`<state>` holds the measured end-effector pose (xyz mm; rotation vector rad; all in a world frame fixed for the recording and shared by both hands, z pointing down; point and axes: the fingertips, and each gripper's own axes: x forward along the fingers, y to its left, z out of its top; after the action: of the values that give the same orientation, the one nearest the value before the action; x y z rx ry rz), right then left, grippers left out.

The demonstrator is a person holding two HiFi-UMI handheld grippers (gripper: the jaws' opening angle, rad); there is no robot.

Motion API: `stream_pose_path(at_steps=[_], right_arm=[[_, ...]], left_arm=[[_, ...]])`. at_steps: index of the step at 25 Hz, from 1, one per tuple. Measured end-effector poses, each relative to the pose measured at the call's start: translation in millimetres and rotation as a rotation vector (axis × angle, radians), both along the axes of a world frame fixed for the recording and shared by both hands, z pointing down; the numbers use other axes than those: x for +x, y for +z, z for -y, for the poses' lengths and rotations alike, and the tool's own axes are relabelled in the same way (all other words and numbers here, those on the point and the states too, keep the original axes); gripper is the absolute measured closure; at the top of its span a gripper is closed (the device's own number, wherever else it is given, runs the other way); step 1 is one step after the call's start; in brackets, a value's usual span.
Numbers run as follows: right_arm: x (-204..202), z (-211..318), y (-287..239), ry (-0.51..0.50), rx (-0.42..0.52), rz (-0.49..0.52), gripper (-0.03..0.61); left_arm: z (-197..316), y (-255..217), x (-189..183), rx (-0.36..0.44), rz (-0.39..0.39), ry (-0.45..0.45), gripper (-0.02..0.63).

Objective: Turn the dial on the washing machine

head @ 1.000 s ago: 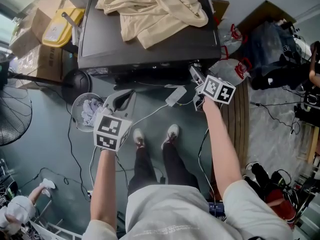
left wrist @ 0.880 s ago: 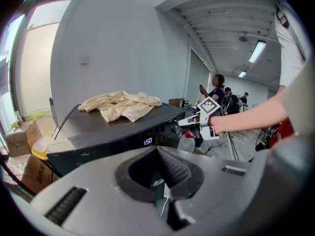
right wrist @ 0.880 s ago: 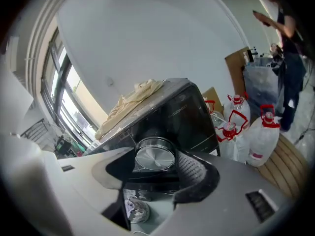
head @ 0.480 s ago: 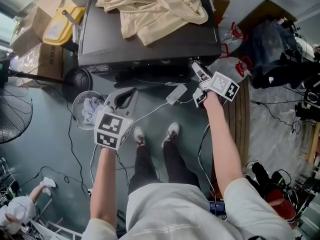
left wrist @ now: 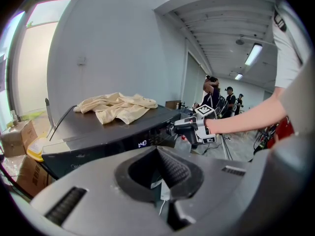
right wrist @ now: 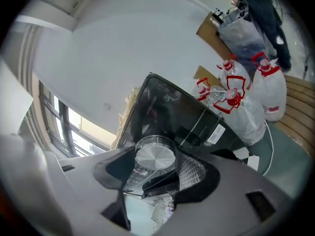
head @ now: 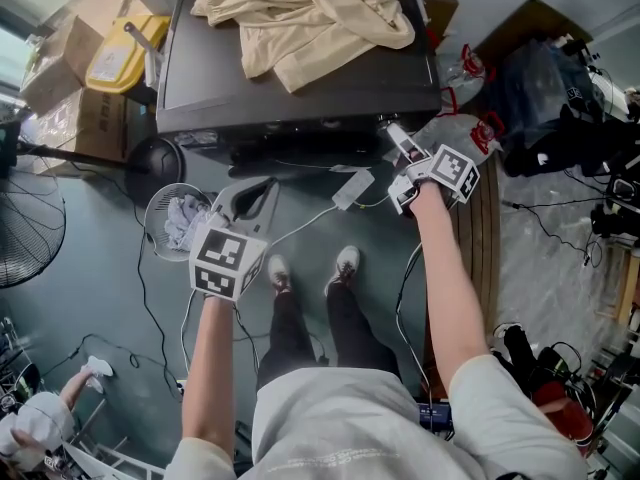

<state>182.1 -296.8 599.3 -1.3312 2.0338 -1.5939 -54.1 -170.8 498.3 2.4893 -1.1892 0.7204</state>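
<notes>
A dark washing machine (head: pixel 300 98) seen from above, with a cream cloth (head: pixel 300 18) crumpled on its top. The silver dial (right wrist: pixel 155 156) sits on the machine's front panel, near its right end. The right hand-held gripper (head: pixel 395 138) reaches to that panel, its jaws spread wide and closed on the dial's rim, one on each side. The left hand-held gripper (head: pixel 262 190) hangs in front of the machine, clear of it, jaw tips together, holding nothing.
</notes>
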Motion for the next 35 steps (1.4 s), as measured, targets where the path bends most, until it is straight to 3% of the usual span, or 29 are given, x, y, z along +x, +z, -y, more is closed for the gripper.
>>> stream_pose_path(at_steps=[4, 6, 9, 12, 17, 21, 26, 28, 32, 35], right_arm=[[-1.6, -1.8, -2.2, -0.026, 0.053, -0.056, 0.31], [2.8, -5.7, -2.0, -0.019, 0.078, -0.133, 0.294], [14.8, -10.1, -0.6, 0.016, 0.12, -0.415, 0.264], [8.9, -11.7, -7.3, -0.033, 0.204, -0.664, 0.264], [-16.0, -12.1, -5.1, -0.182, 0.27, -0.937, 0.264], [-17.1, -6.5, -1.8, -0.225, 0.268, -1.101, 0.265], [-13.2, -3.3, -1.2, -0.222, 0.235, -1.13, 0.273], [-14.0, -3.1, -1.8, -0.21, 0.223, -1.087, 0.306], [-13.4, -3.1, -1.0, -0.199, 0.216, -1.011, 0.307], [-11.7, -2.2, -0.2, -0.191, 0.18, -0.861, 0.307]], left_arm=[[0.9, -2.1, 0.0, 0.003, 0.003, -0.001, 0.601], [0.1, -3.4, -1.7, 0.004, 0.002, -0.002, 0.601], [-1.3, -2.6, -6.9, 0.001, 0.005, -0.005, 0.601], [-3.0, 0.6, -9.5, -0.006, 0.018, -0.007, 0.601], [-8.5, 4.2, -10.7, -0.014, 0.029, -0.012, 0.601], [-10.6, 5.9, -15.5, -0.017, 0.037, -0.014, 0.601], [-12.1, 9.1, -20.0, -0.031, 0.041, -0.026, 0.601], [-11.6, 8.4, -18.7, -0.029, 0.04, -0.021, 0.601], [-10.5, 9.0, -17.9, -0.027, 0.037, -0.018, 0.601], [-10.7, 9.6, -16.8, -0.03, 0.035, -0.018, 0.601]])
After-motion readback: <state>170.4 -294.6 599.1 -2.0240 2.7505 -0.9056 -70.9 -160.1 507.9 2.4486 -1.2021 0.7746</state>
